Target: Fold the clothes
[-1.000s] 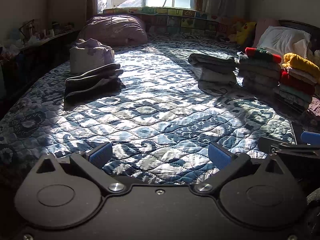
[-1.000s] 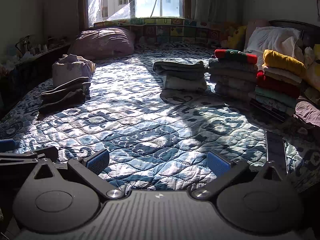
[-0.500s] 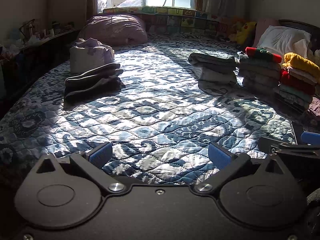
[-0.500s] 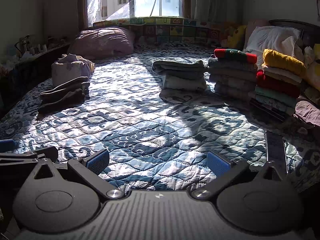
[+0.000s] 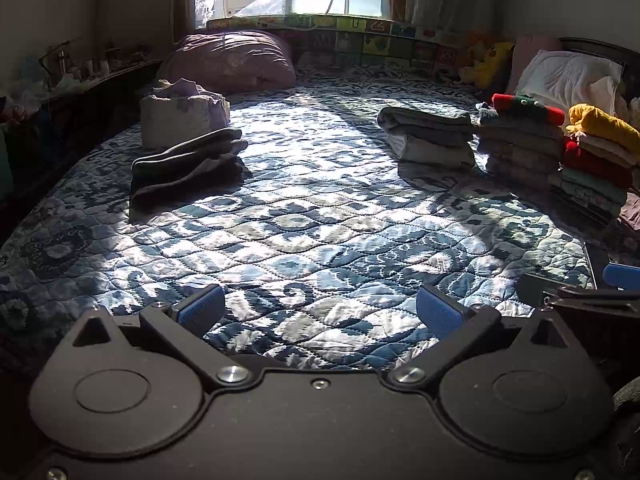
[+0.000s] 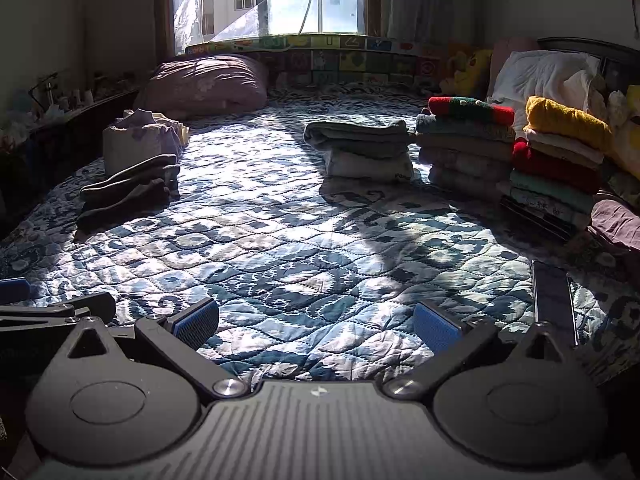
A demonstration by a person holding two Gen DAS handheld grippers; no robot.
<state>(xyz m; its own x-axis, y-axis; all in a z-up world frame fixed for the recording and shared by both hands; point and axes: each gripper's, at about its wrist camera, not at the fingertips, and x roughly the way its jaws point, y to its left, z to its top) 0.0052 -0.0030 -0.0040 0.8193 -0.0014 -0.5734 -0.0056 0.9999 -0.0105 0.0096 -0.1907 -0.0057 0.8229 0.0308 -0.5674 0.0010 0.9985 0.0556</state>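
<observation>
While both tools hover low over the near edge of the bed with its blue-and-white patterned quilt (image 5: 320, 216), nothing is in hand: the left gripper (image 5: 320, 312) has its jaws spread wide, blue pads apart over bare quilt, and the right gripper (image 6: 316, 320) is released just the same, side by side with its partner.

The clothes sit well away. Far right, against the white pillow (image 6: 548, 76), stand the finished stacks: a tall pile of folded knits topped by a red-and-green sweater (image 6: 468, 144), just beside it another pile crowned with a yellow fleece (image 6: 560, 160), and a short grey-and-white folded pile (image 6: 364, 152) toward the middle. I'd say they are lined up there to keep the centre free as a working space.

Off to the left lies a dark grey garment, loosely folded (image 5: 188, 168), with a pale bundle of cloth (image 5: 180, 116) just behind it; I reckon that is what remains to be fetched. A dark flat phone-like slab (image 6: 554, 300) rests on the quilt by the right gripper. Wide jaws suit a reach for the next piece.
</observation>
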